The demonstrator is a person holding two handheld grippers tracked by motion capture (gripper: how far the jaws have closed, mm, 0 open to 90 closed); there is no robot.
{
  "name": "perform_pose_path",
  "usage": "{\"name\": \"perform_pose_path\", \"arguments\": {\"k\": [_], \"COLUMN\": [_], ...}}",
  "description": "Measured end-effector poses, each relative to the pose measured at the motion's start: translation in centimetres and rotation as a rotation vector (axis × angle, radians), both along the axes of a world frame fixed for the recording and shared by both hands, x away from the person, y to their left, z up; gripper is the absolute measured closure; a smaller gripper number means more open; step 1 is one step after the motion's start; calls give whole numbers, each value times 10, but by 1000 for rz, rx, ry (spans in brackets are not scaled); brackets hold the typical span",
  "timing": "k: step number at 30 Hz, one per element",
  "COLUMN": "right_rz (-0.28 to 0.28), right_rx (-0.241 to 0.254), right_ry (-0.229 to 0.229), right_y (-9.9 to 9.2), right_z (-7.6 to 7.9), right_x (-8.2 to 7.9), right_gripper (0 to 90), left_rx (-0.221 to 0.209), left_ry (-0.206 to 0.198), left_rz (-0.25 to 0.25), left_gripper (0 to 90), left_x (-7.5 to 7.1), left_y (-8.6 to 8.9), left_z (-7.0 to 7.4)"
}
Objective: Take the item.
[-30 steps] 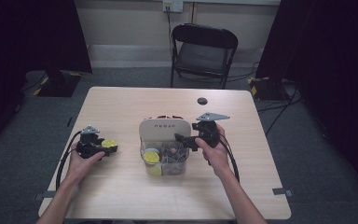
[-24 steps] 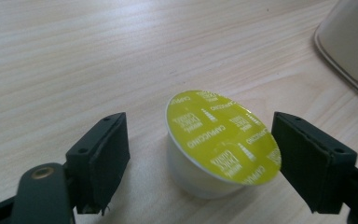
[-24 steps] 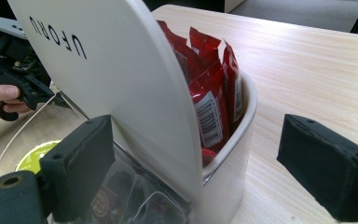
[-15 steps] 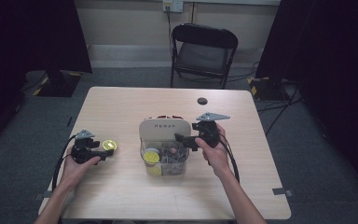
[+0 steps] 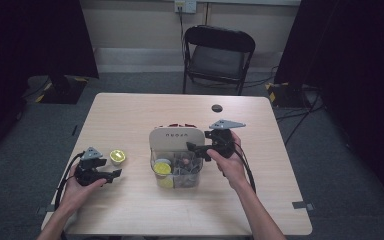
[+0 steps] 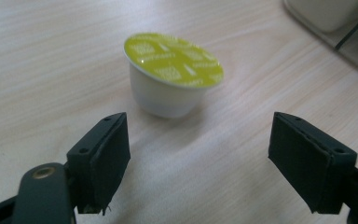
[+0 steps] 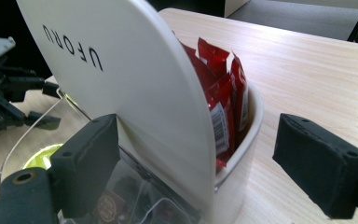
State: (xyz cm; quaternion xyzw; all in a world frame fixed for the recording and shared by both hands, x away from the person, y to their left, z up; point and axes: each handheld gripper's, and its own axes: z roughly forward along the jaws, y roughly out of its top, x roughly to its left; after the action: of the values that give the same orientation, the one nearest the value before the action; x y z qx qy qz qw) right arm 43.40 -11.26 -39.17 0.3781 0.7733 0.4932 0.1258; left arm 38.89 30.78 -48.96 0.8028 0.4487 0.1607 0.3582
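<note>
Left gripper (image 5: 111, 174) sits low near the table's (image 5: 130, 120) left front, held in the person's left hand (image 5: 80, 187), jaws spread with nothing between the pads. They have just been closing a little, still clear of any object. Yellow-lidded capsule (image 5: 117, 157) stands upright on the bare wood just beyond the jaw tips, not touched; in the left gripper view the capsule (image 6: 172, 74) is ahead of the gap, lid up, slightly tilted toward the camera.

Mid table: white organiser (image 5: 176, 140) with a clear front bin (image 5: 176, 172) holding more capsules, one yellow. Red sachets (image 7: 221, 88) stand packed in its rear pocket.

Right gripper (image 5: 196, 148), in the right hand (image 5: 230, 165), is at the organiser's right side. Jaws spread, just been closing some; in the right gripper view the organiser's curved white panel (image 7: 135, 84) stands between them, one pad close beside it, contact unclear
</note>
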Motion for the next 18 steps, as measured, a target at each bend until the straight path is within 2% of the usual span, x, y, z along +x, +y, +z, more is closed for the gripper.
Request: {"name": "perform_pose_path", "arguments": {"k": [2, 3, 4, 7, 10, 13, 14, 18], "right_rz": [3, 6, 7, 11, 23, 19, 19, 16], "right_rx": [9, 13, 14, 26, 29, 38, 50, 53], "right_ry": [1, 2, 2, 2, -3, -5, -3, -26], "right_y": [0, 1, 1, 1, 1, 0, -1, -2], "right_z": [2, 2, 3, 3, 5, 7, 8, 13], "right_x": [1, 1, 1, 2, 2, 0, 0, -4], "right_gripper": [136, 143, 138, 160, 185, 206, 226, 259], "left_rx": [10, 14, 21, 5, 42, 49, 40, 39], "left_ry": [17, 13, 0, -26, -67, -62, -57, -55], "left_rz": [-7, -10, -11, 0, -16, 8, 19, 20], "left_gripper": [203, 203, 203, 196, 190, 159, 143, 139], "left_x": [-2, -3, -4, -7, -8, -8, -8, -9], "left_y": [-1, -2, -1, -1, 0, -1, -1, -1], "left_z": [-4, -5, -6, -9, -12, -12, -13, -13]}}
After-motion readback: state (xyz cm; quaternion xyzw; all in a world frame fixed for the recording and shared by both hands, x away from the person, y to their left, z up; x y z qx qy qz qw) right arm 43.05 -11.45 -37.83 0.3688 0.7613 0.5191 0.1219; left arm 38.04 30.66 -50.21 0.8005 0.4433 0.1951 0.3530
